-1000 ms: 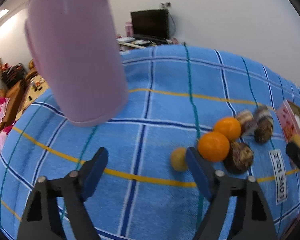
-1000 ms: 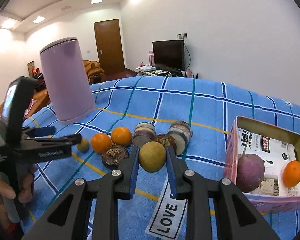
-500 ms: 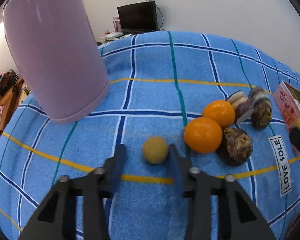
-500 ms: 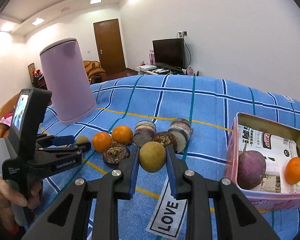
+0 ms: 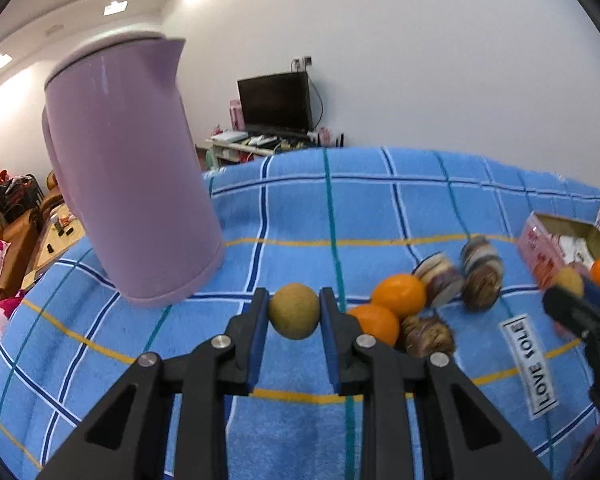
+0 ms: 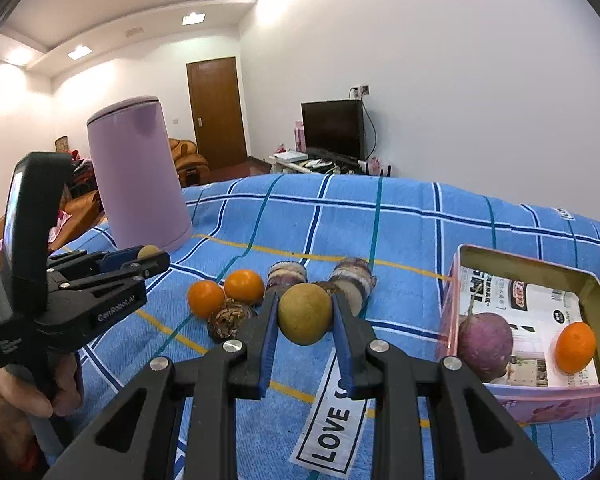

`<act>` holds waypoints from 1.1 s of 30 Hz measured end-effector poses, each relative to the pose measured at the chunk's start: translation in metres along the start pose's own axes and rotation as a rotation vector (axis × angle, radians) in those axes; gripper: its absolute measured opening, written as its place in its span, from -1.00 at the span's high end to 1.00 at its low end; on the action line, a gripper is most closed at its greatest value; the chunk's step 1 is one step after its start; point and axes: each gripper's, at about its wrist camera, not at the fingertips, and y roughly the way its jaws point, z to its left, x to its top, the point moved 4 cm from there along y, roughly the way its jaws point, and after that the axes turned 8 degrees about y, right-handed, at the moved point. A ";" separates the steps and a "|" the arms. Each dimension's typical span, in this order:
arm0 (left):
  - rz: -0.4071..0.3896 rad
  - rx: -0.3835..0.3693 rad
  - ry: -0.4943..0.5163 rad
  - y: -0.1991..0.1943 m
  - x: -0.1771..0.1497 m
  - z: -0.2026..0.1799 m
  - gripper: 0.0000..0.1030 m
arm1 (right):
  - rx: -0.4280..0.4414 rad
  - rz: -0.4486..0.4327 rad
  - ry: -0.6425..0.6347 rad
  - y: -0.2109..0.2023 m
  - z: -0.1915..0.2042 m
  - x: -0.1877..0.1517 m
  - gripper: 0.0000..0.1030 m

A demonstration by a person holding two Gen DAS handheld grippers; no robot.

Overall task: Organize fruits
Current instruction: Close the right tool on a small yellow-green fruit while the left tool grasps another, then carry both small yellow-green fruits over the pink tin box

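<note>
Fruits are split three ways at this moment: two in the claws, a cluster on the blue checked cloth (image 6: 400,216), and two already in the pink box (image 6: 532,400).

One small yellow-brown fruit (image 5: 294,311) sits clamped between the blue pads of the left claw (image 5: 294,322), gripped across its middle so the round skin cannot roll out, and it looks held just clear of the cloth. A second, larger yellow-brown fruit (image 6: 305,314) is clamped the same way in the right claw (image 6: 305,322), carried above the cloth near the "LOVE SOLE" label (image 6: 332,420).

Left on the cloth are two oranges (image 6: 224,292) touching each other, with a brown, wrinkled fruit (image 6: 230,318) just in front of them and two purple-and-white banded pieces (image 6: 352,276) beside them. They lie bunched together, so each must be picked from the outer edge of the group to avoid nudging its neighbours.

The box stands open-topped on the right of the cloth, lined with printed paper, and holds a purple turnip-like root (image 6: 485,340) and an orange (image 6: 575,346); its free floor space suggests it is the collecting place, and both held fruits are probably bound for it.

A tall lilac kettle (image 6: 138,176) stands well apart at the far left, out of the carrying path. A hand (image 6: 16,404) grips the left tool's handle from below.
</note>
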 end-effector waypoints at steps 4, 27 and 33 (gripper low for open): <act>-0.036 -0.049 -0.010 -0.007 0.004 -0.003 0.47 | -0.026 -0.030 -0.020 -0.006 0.001 0.002 0.46; -0.141 -0.179 -0.003 -0.036 0.010 -0.035 0.47 | -0.096 -0.111 -0.046 -0.041 -0.031 0.003 0.46; -0.101 -0.078 0.033 -0.039 0.010 -0.053 0.47 | -0.111 -0.122 -0.036 -0.051 -0.050 0.003 0.46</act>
